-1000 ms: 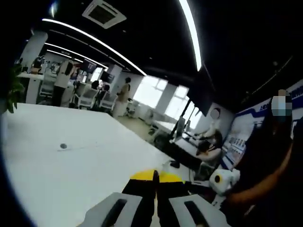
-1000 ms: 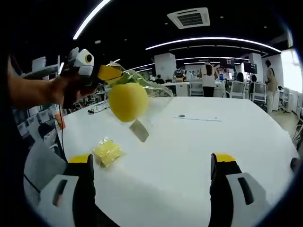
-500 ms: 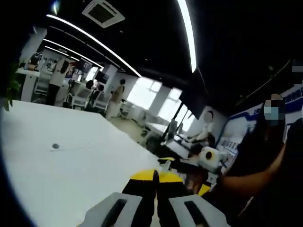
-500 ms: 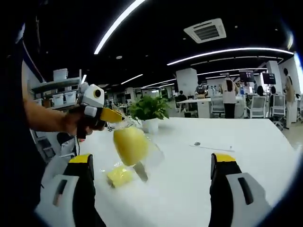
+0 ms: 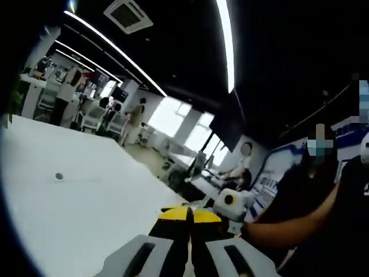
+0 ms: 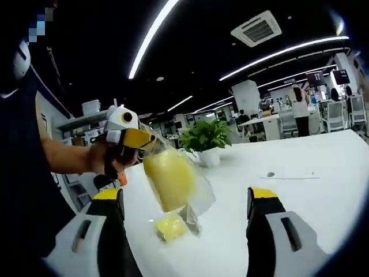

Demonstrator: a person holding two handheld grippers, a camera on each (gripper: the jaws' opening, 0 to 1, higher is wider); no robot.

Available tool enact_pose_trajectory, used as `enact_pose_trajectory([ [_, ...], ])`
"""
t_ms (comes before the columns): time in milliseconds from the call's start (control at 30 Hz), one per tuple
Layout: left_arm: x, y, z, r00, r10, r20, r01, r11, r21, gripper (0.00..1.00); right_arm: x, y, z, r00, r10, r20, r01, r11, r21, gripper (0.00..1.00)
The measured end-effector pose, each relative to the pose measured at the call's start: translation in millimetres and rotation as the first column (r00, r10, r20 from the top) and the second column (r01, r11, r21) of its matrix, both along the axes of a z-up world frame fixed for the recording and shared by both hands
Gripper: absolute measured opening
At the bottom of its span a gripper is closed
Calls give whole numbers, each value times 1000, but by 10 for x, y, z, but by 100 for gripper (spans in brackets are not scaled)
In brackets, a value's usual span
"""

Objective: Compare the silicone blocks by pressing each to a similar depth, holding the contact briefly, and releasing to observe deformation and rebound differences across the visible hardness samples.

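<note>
the left hand-held gripper (image 6: 138, 138) pinches a clear bag (image 6: 193, 193) holding a yellow silicone block (image 6: 169, 178), which hangs long axis tilted downward above the white tabletop (image 6: 323, 196). another yellow block (image 6: 170, 226) lies on the tabletop below. the right hand-held gripper (image 6: 184, 210) is spread wide, holding nothing.

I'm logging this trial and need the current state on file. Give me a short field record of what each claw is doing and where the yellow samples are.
left claw: seen in the right gripper view, shut on the top of a clear bag, held up above the table
clear bag: hangs from the left claw, holds a yellow block
second yellow block: lies on the white table, under the bag
right claw: open, nothing between its jaws
potted plant: stands on the table behind the bag
</note>
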State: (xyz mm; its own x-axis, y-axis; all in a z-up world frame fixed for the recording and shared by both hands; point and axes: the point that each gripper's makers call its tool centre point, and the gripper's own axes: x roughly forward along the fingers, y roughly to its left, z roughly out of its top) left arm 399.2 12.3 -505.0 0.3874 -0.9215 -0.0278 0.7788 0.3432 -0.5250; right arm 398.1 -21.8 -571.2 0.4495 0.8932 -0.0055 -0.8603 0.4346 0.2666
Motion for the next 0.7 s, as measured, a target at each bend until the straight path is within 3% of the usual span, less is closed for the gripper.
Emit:
enact_pose_trajectory([
  [133,-48,-32,15,1000,-18,-1,18,1000,1,0,-28,64,20,999,29,12,-29,1000,-4,70],
  [333,-114,-71,66,999,-30,-12,30,999,-22,0,-88,106,131,998,65,10,-65,995,70,55],
  [700,-141,-129,117,998,-47,-28,46,998,-49,0,-129,126,216,995,98,21,-100,989,104,41],
])
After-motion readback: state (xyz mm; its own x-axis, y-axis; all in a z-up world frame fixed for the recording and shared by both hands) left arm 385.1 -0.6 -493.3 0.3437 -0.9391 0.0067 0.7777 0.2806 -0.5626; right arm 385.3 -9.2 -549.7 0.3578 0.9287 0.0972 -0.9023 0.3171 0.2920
